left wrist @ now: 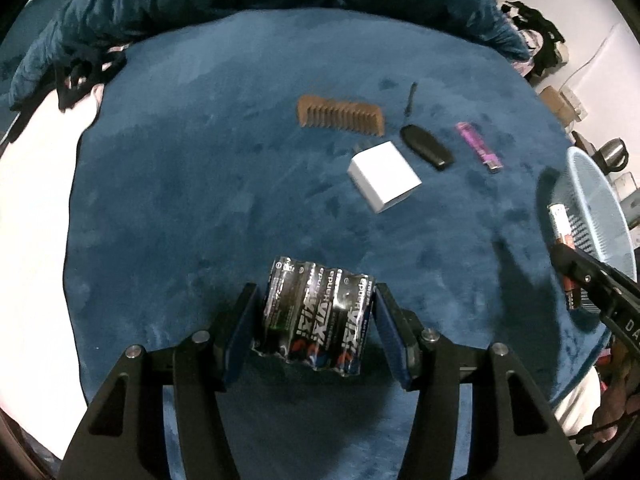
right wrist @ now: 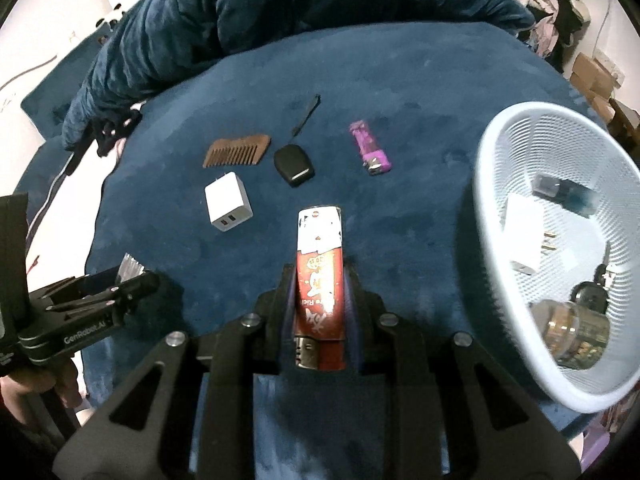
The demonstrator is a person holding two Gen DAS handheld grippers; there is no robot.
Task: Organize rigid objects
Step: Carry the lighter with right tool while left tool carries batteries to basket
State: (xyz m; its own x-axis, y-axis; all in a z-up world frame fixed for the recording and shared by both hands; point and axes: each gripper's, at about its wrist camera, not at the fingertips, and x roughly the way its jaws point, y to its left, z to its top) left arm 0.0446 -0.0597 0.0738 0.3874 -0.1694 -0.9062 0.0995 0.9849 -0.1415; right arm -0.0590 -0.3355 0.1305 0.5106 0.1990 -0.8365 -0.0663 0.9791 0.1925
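Observation:
My left gripper (left wrist: 316, 300) is shut on a shrink-wrapped pack of black batteries (left wrist: 316, 316), held just above the blue cloth. A red lighter (right wrist: 319, 288) with a white top is clamped in my right gripper (right wrist: 319, 276), metal end toward the camera. In the left wrist view the right gripper (left wrist: 576, 276) enters at the right edge with the red lighter (left wrist: 560, 224). On the cloth lie a wooden comb (left wrist: 340, 117), a white charger (left wrist: 384, 176), a black key fob (left wrist: 426, 146) and a purple lighter (left wrist: 478, 147). A pale blue basket (right wrist: 486, 216) stands at the right.
The basket holds a white adapter (right wrist: 532, 236), a dark small device (right wrist: 564, 192) and a jar (right wrist: 572, 332). A thin black stick (right wrist: 306, 114) lies behind the key fob. A rumpled blue blanket (right wrist: 280, 4) is heaped at the back. White sheet (left wrist: 36, 200) borders the cloth on the left.

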